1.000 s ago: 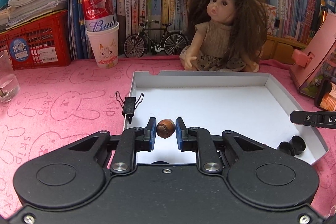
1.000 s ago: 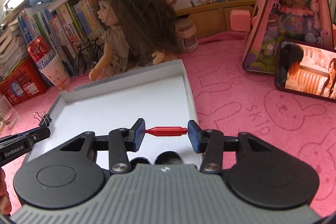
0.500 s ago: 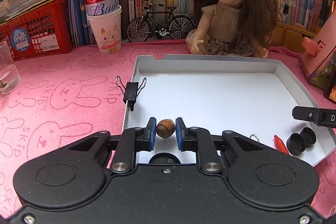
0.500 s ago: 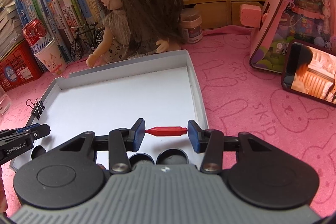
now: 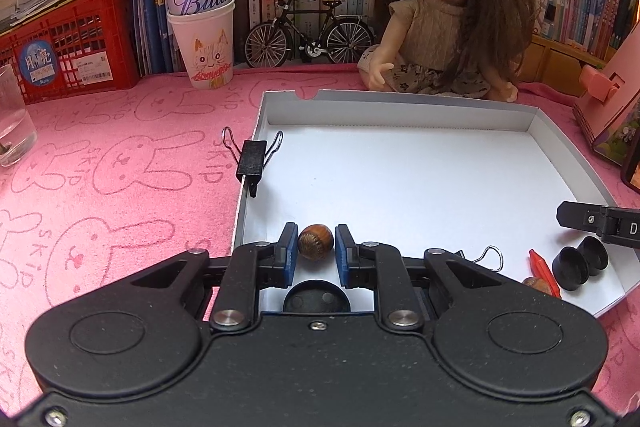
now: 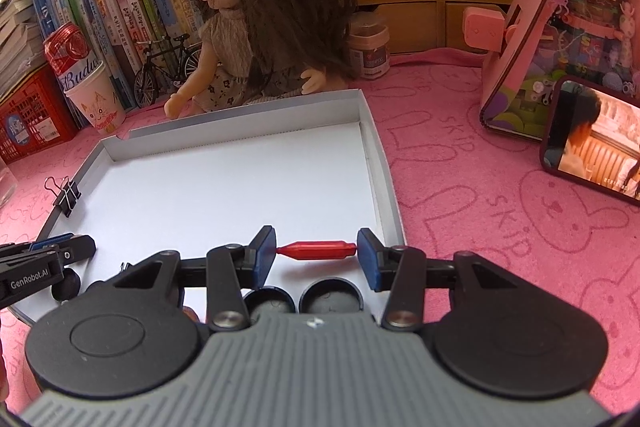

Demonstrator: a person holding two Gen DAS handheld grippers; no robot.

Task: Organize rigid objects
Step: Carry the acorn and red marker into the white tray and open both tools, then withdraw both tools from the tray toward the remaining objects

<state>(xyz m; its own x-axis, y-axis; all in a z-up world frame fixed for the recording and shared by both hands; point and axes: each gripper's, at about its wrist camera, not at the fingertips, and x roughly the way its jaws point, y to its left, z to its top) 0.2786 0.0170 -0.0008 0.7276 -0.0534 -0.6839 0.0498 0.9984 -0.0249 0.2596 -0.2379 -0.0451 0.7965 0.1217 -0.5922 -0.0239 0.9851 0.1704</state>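
My left gripper is shut on a brown nut and holds it over the near left part of the white tray. My right gripper is shut on a red peg, gripped end to end, over the tray's near right corner. Two black caps lie on the tray floor under the right gripper; they also show in the left wrist view. A second nut and a wire clip lie near them. A black binder clip is clamped on the tray's left wall.
A doll sits behind the tray. A can in a paper cup, a toy bicycle, a red crate and a glass stand at the back left. A pink toy house and a phone are at the right.
Both grippers have risen and pulled back a little with their loads; more of the tray's near end shows, with the second nut and wire clip in view. Neither grip has changed.
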